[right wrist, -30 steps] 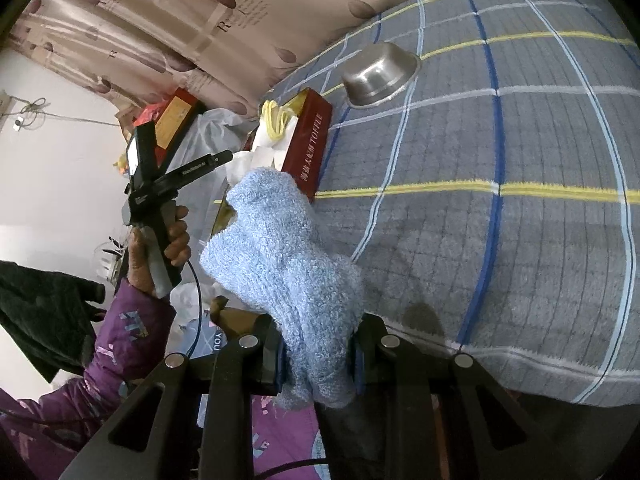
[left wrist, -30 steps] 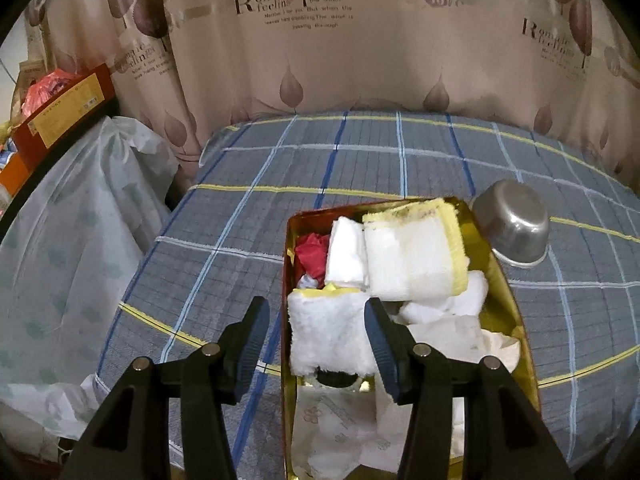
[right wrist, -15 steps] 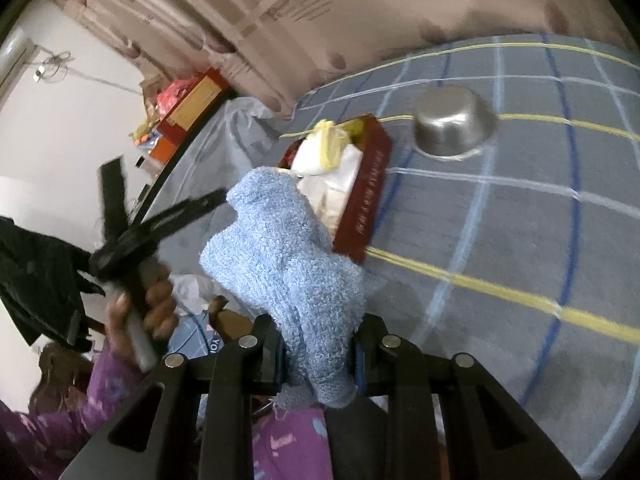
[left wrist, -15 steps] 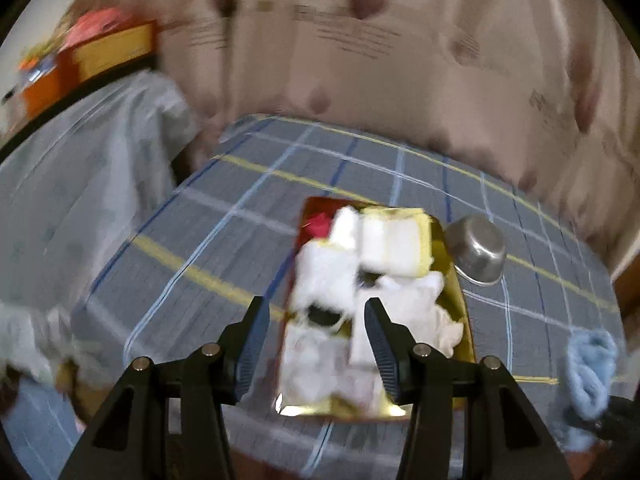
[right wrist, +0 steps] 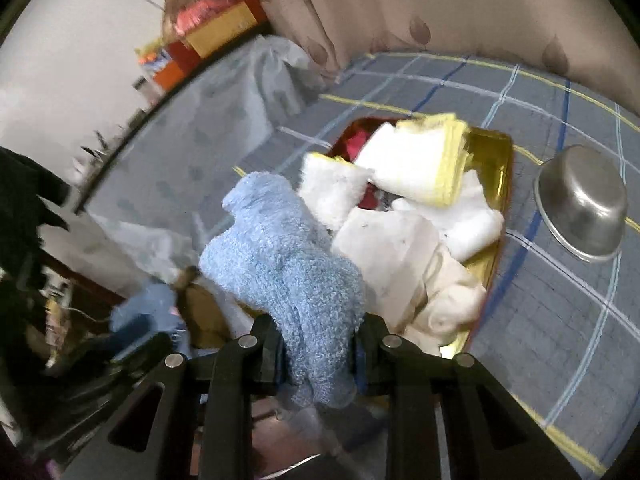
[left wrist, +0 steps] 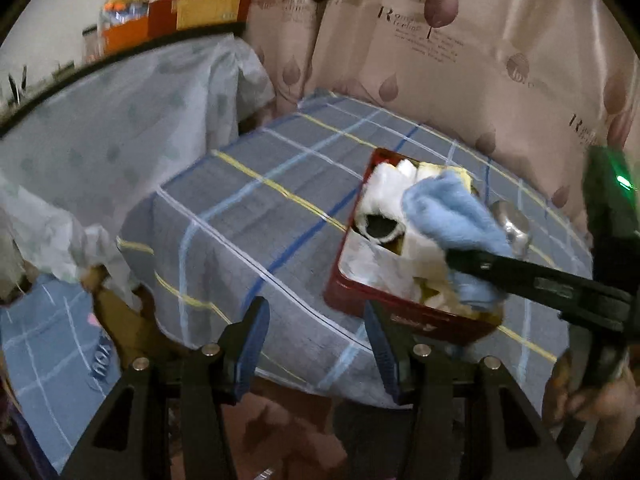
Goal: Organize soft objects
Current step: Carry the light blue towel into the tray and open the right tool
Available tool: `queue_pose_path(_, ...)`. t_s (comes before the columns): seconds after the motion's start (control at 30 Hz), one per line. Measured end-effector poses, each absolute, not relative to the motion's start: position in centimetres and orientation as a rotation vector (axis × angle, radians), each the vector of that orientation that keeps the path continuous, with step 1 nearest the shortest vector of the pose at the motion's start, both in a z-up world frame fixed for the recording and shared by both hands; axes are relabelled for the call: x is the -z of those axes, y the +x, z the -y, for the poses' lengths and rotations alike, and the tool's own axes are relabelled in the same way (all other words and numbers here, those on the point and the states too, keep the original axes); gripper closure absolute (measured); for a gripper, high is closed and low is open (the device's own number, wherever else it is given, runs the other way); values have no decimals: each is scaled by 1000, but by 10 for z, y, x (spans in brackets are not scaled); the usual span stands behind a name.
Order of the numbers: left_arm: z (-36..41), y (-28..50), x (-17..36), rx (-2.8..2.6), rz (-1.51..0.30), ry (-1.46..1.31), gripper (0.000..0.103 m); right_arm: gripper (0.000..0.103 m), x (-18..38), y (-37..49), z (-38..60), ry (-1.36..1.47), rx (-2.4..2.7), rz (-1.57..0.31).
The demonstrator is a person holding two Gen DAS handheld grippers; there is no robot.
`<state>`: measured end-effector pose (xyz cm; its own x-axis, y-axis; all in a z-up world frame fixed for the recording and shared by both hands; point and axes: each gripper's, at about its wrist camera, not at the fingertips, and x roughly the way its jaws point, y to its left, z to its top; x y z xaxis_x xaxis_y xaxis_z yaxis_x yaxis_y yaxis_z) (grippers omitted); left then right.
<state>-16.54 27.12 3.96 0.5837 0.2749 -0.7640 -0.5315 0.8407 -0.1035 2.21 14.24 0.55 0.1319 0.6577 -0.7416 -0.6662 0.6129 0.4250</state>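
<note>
A fluffy light-blue cloth [right wrist: 280,264] is pinched in my right gripper [right wrist: 316,356], which is shut on its lower end. In the left wrist view that cloth [left wrist: 452,212] hangs over the near part of a red tin [left wrist: 400,314], with the right gripper [left wrist: 456,266] reaching in from the right. The tin's gold inside [right wrist: 498,152] holds white towels, one with a yellow edge [right wrist: 420,160], and a red piece. My left gripper [left wrist: 316,332] stands open and empty in front of the tin, off the near edge of the plaid-covered table [left wrist: 248,216].
An upturned steel bowl [right wrist: 580,204] sits on the plaid cloth right of the tin. A leaf-print curtain [left wrist: 460,60] hangs behind the table. To the left is furniture under a pale sheet [left wrist: 120,120], with orange and yellow boxes [left wrist: 200,12] on top.
My left gripper has drawn back and to the left, away from the tin. The right gripper has swung the blue cloth in over the tin's near end, rolling as it went.
</note>
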Motion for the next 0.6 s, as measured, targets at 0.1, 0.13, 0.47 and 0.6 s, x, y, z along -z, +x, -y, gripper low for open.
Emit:
queue_pose_path(0.1, -272, -164, -40, -510, -812, -301, 52, 79, 10, 24, -159, -92, -921, -1077)
queue_pose_path(0.13, -273, -164, -40, -504, -803, -303, 52, 79, 12, 23, -160, -97, -920, -1079)
queue_pose_path(0.47, -274, -157, -34, -483, -820, -262, 52, 52, 21, 4, -178, -211, -861, -1018)
queue_pose_path(0.6, -272, -156, -33, -468, -805, -252, 52, 47, 12, -3, -166, -168, -879, -965)
